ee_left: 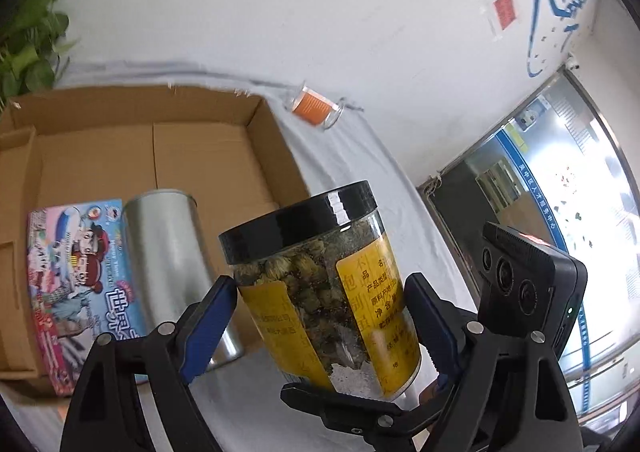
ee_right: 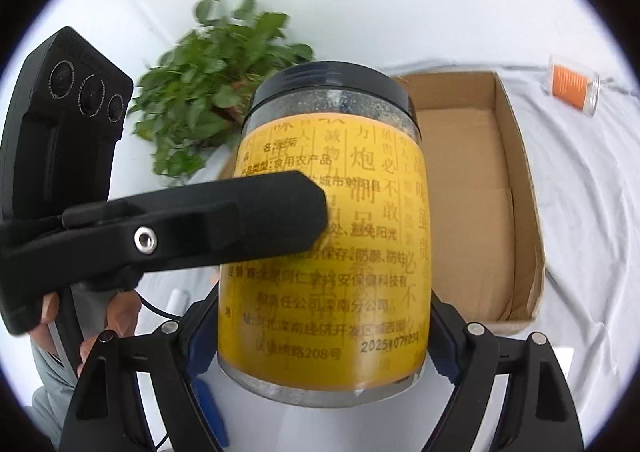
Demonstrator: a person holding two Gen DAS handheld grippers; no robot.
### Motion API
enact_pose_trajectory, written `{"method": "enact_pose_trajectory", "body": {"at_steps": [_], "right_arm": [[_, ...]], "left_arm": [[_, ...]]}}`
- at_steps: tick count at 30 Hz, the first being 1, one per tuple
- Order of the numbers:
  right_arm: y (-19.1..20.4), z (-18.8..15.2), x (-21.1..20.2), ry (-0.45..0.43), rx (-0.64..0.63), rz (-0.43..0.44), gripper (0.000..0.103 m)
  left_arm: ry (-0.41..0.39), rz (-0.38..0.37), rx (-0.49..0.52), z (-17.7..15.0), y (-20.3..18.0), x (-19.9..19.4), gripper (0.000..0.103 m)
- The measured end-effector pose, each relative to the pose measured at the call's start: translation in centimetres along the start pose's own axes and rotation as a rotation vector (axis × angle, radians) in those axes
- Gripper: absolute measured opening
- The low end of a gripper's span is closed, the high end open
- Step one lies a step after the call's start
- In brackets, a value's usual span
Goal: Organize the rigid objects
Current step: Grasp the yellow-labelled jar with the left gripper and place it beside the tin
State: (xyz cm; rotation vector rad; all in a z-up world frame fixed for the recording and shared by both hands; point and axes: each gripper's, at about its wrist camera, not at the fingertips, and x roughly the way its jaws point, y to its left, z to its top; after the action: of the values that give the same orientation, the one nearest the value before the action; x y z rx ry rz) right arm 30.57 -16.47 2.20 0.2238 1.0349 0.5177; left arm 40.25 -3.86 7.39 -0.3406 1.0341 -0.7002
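One jar (ee_right: 324, 236), yellow label, date reading 2025 printed low.

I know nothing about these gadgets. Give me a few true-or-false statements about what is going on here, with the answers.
1. The jar has a black lid. True.
2. Both hand-held grippers, left and right, have the jar between their fingers. True.
3. The cardboard box holds nothing. False: a silver can and a colourful box lie in it.
4. The jar's label is green. False: it is yellow with dark print.
5. A small clear container with an orange label lies on the white cloth, outside the cardboard box. True.
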Motion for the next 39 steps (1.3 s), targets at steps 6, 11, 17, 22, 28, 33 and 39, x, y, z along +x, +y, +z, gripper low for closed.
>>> {"method": "enact_pose_trajectory", "body": {"at_steps": [6,11,17,22,28,33,39], "right_arm": [[-2.1,-0.3,5.5,0.103,0.085,0.013,0.088],[-0.5,-0.1,5.0,0.128,-0.028,-0.112,0.09],[-3.9,1.3,6.0,0.114,0.087,-0.08,0.089],[-3.7,1.8,7.6,0.161,0.078,-0.143,0.09],[-2.0,0.2,6.3,0.238,-0.059,-0.137,0.092],[-3.8,2.8,3.8,0.131,-0.001,-0.143,0.092],[-6.3,4.6,8.7,0.158,0.072,-0.206,0.073]], "left_arm": [[0.084,-0.061,-0.138,1.4,5.3,6.1,0.083],[0.069,-0.032,-0.114,1.1,6.0,4.5,0.083],[0.071,-0.037,-0.103,1.7,6.2,6.0,0.071],[0.088,-0.018,-0.089,1.3,6.0,6.5,0.066],[0.021,0.031,-0.024,-0.7,6.0,2.4,0.066],[-0.035,0.068,-0.001,-3.2,6.0,-1.4,0.066],[-0.066,0.086,-0.004,-5.8,6.2,-4.5,0.066]]}}
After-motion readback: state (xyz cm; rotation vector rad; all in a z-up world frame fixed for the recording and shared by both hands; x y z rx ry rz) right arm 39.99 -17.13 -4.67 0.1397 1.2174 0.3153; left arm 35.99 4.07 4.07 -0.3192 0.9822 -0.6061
